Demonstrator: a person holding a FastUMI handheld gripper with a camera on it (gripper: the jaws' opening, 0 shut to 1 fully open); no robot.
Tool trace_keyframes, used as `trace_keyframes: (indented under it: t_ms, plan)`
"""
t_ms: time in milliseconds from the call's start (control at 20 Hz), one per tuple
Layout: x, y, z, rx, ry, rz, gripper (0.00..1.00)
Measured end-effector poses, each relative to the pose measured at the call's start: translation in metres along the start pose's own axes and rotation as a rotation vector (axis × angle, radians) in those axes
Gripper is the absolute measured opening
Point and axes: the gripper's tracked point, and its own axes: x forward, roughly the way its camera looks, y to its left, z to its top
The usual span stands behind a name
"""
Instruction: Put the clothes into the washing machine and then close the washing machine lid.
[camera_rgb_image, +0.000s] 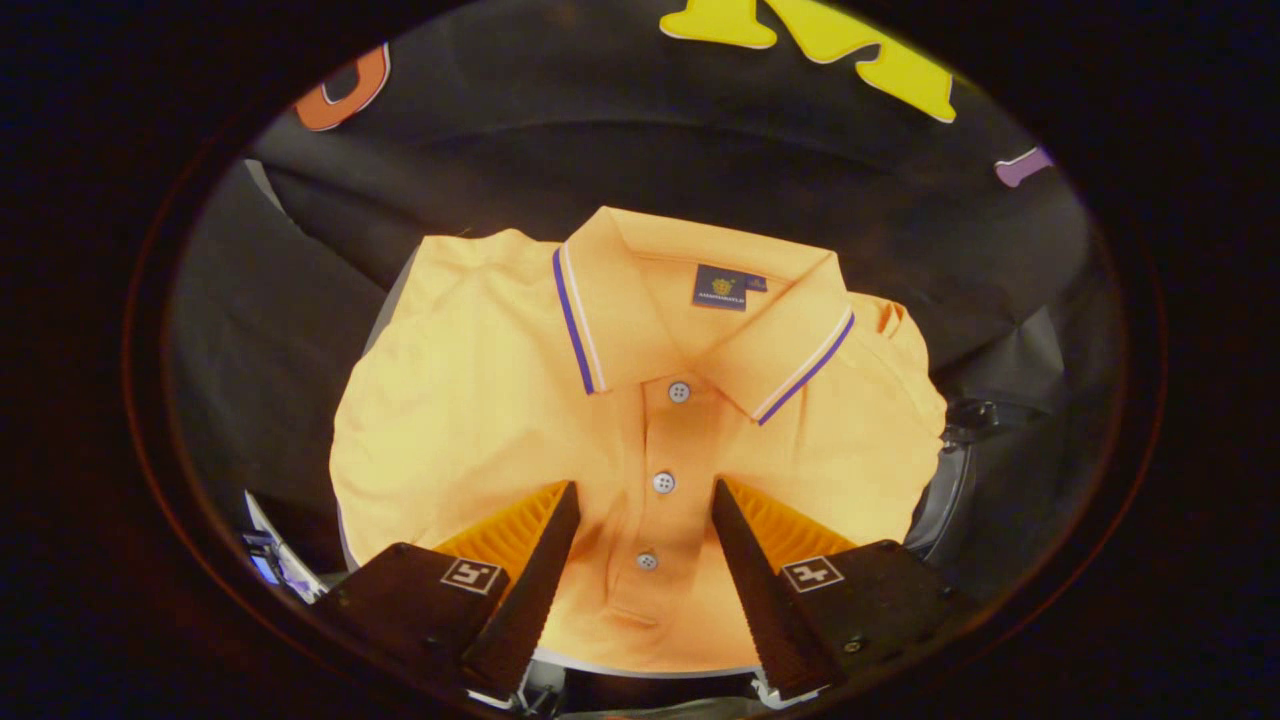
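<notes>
Item: folded orange polo shirt (520, 400), collar (700, 310) at the far end, button placket (662, 483) running toward the near edge. It lay flat on a pale surface (640, 668), presumably set out for easy pick-up.

Gripper (645, 500): fingers spread apart, straddling the placket, tips poised over the fabric and clamping nothing, a stance judged suited to pinching the cloth at mid-chest.

Dark rounded rim (950, 500) at right, possibly the washing machine; unclear.

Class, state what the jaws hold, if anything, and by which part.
Nothing is held: the gripper is open, jaws apart either side of the folded orange polo shirt's buttoned placket.
</notes>
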Motion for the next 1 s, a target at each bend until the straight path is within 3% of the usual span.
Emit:
trace_keyframes:
  t_ms: [200, 400, 450, 700, 1000]
  plan:
    - [0.000, -0.006, -0.001, -0.011, 0.020, 0.009, 0.73]
    - [0.001, -0.010, 0.002, 0.028, 0.059, -0.007, 0.51]
    - [0.000, -0.011, 0.003, 0.039, 0.062, -0.008, 0.41]
    - [0.000, -0.015, 0.004, 0.044, 0.070, -0.004, 0.18]
    - [-0.012, -0.017, 0.008, 0.040, 0.064, -0.003, 0.09]
